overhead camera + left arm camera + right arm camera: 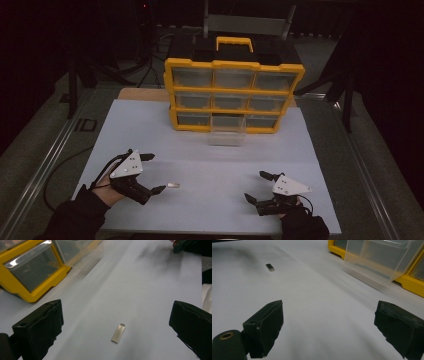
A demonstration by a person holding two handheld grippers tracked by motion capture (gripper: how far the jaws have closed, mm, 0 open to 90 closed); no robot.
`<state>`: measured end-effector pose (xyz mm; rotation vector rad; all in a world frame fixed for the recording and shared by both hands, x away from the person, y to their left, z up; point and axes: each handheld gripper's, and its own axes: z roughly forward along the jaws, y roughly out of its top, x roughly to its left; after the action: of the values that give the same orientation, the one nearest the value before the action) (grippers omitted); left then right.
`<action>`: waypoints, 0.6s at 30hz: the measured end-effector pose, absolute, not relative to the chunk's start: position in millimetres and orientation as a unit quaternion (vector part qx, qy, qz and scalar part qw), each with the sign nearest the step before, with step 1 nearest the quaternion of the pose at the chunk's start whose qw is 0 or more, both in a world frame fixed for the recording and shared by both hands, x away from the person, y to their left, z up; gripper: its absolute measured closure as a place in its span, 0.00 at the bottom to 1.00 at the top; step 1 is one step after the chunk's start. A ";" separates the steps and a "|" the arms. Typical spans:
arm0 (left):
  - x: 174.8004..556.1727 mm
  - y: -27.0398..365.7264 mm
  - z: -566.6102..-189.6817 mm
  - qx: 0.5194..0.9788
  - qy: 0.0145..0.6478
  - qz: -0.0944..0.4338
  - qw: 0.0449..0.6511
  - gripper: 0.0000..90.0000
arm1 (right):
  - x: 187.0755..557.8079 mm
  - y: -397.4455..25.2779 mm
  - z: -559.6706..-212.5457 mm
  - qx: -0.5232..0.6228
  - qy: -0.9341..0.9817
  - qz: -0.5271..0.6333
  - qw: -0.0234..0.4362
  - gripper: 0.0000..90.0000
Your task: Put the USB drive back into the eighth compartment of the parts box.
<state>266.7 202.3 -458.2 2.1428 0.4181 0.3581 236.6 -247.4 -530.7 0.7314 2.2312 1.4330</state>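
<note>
- The white surface [210,150] filled the middle of the high view
- A yellow drawer cabinet [233,95] stood at upper centre, one clear drawer [227,131] pulled out
- The left tongs [151,173] at lower left and the right tongs [255,186] at lower right both gaped wide, holding nothing
- A small metal piece [173,185] lay flat, just beside the left tongs' lower tip

The high view looked forward and down from the near side onto the whole tabletop [210,150]. Each gripper view sat low and close over it, facing inward. All three shared the yellow drawer cabinet [234,95] and the small metal piece [173,185].
</note>
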 end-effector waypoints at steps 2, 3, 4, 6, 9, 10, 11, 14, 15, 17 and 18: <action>268.2 199.8 -460.1 0.868 0.168 0.141 0.446 0.01 | 236.7 -247.3 -531.1 0.262 0.795 0.512 0.192 0.10; 268.9 198.7 -461.3 0.868 0.167 0.140 0.445 0.01 | 236.7 -247.5 -531.1 0.262 0.796 0.512 0.191 0.10; 269.4 197.6 -462.4 0.869 0.167 0.139 0.445 0.01 | 236.6 -247.4 -530.9 0.261 0.796 0.512 0.191 0.10; 271.1 195.6 -465.3 0.872 0.165 0.133 0.441 0.01 | 236.7 -247.3 -530.7 0.261 0.795 0.513 0.192 0.10; 273.0 192.9 -470.0 0.873 0.166 0.127 0.440 0.01 | 236.9 -247.1 -531.3 0.261 0.795 0.513 0.190 0.10; 273.8 191.8 -472.2 0.874 0.165 0.124 0.440 0.01 | 236.8 -247.0 -531.1 0.260 0.795 0.513 0.191 0.10; 274.1 191.1 -473.6 0.874 0.165 0.124 0.440 0.01 | 236.8 -246.8 -531.2 0.260 0.795 0.513 0.191 0.10; 275.8 187.9 -479.0 0.877 0.169 0.121 0.433 0.01 | 236.7 -246.9 -531.4 0.260 0.796 0.513 0.190 0.10; 276.2 186.8 -480.6 0.879 0.168 0.119 0.431 0.01 | 236.6 -246.9 -531.1 0.259 0.796 0.513 0.192 0.10; 277.5 184.9 -483.9 0.879 0.168 0.114 0.431 0.01 | 236.6 -246.9 -531.2 0.259 0.796 0.513 0.191 0.10; 278.4 184.2 -485.2 0.881 0.169 0.113 0.428 0.01 | 236.8 -246.9 -531.4 0.259 0.796 0.513 0.190 0.10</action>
<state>278.4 184.2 -485.2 2.1993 0.4209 0.2820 236.8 -246.9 -531.4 0.7291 2.2369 1.4406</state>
